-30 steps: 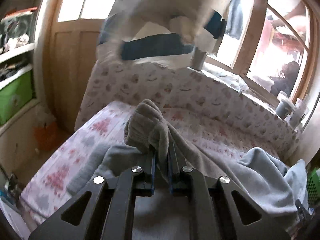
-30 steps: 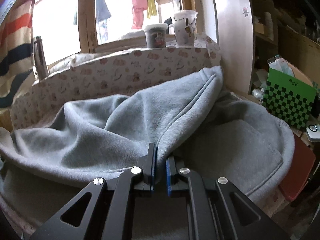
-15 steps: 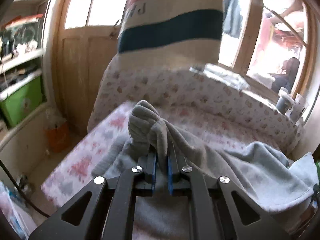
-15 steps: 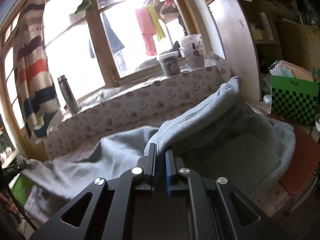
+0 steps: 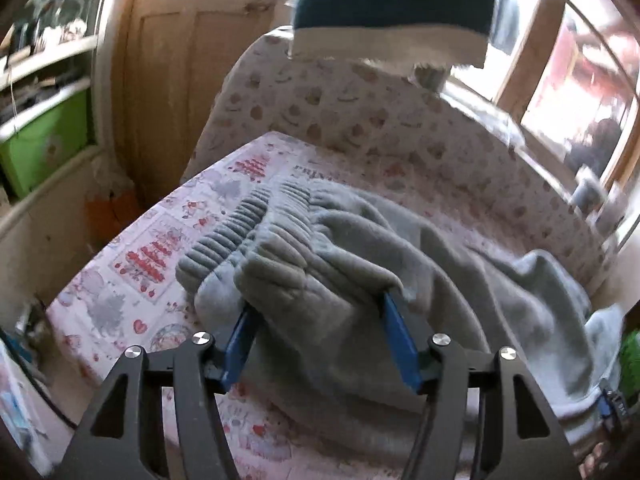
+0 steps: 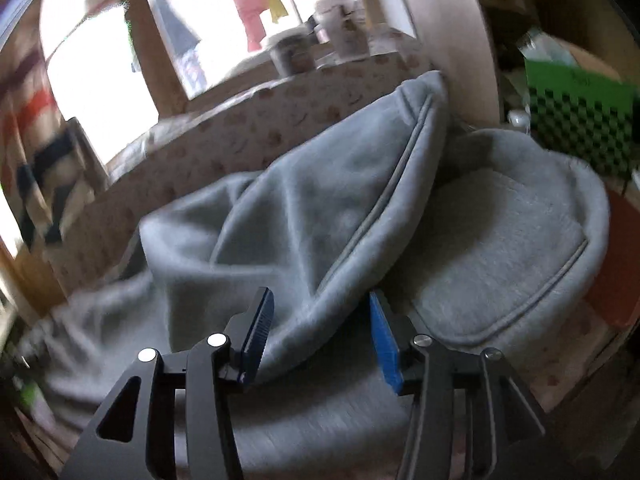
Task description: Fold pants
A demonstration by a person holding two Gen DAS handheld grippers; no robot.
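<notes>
Grey sweatpants [image 5: 440,264] lie across a patterned mattress [image 5: 152,256]. Their two ribbed ankle cuffs [image 5: 256,224] rest side by side just ahead of my left gripper [image 5: 318,304]. Its jaws are opening, and the cuff end lies loose between the blue pads. In the right wrist view, a raised fold of the pants [image 6: 300,208] with a seam line runs between the spread fingers of my right gripper [image 6: 320,294]. Those jaws are opening too and do not pinch the cloth. The waist part with a pocket [image 6: 500,240] lies flat to the right.
A patterned back cushion [image 5: 360,120] lines the far side under a window. A striped cloth [image 5: 392,12] hangs above it. A green bin [image 5: 44,144] sits on shelves at left. A green checkered box [image 6: 576,112] and cups [image 6: 344,32] on the sill are at right.
Both grippers were shut on bunched pants fabric and now stand spread. The left one has come down and the cuffs have dropped onto the mattress. The right fold has slackened.
</notes>
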